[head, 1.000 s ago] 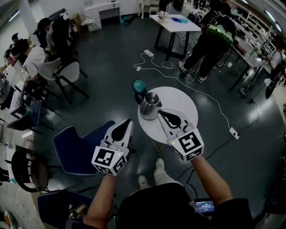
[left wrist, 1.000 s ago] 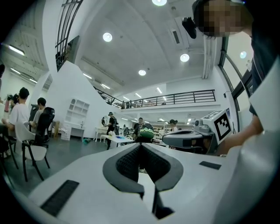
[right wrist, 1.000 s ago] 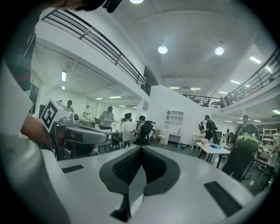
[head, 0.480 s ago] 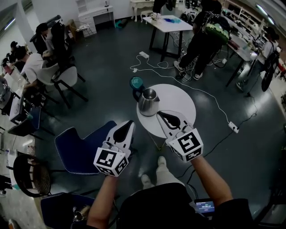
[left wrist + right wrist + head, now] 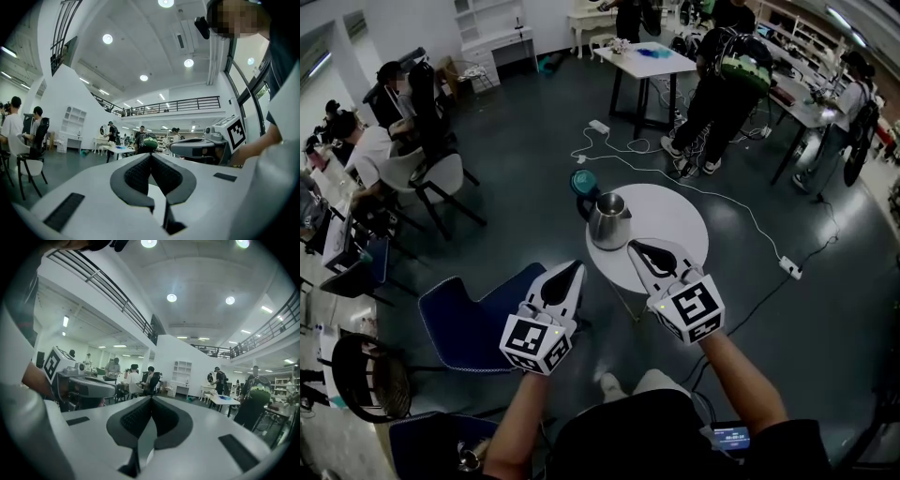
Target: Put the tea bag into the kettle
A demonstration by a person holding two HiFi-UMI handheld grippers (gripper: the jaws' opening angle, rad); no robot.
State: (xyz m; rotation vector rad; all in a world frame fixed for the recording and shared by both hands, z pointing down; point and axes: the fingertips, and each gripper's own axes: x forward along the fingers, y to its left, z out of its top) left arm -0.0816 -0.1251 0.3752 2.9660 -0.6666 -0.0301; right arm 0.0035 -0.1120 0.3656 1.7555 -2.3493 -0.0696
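Not much has changed from a second ago: the view drifted a bit, grippers about the same. The round table (image 5: 675,220) has the kettle (image 5: 609,219) at its left edge. The left gripper (image 5: 572,268) and right gripper (image 5: 635,247) hover near it, jaws pinched together on nothing. No tea bag visible (the teal thing (image 5: 584,180) behind doesn't look like one). I'd say it's pre-pickup: next is finding and grabbing the bag.

Open-plan lab hall: white rectangular desk (image 5: 645,58) beyond round white table (image 5: 670,220), seated workers (image 5: 358,141) left of it, black-railed mezzanine (image 5: 187,102) overhead.
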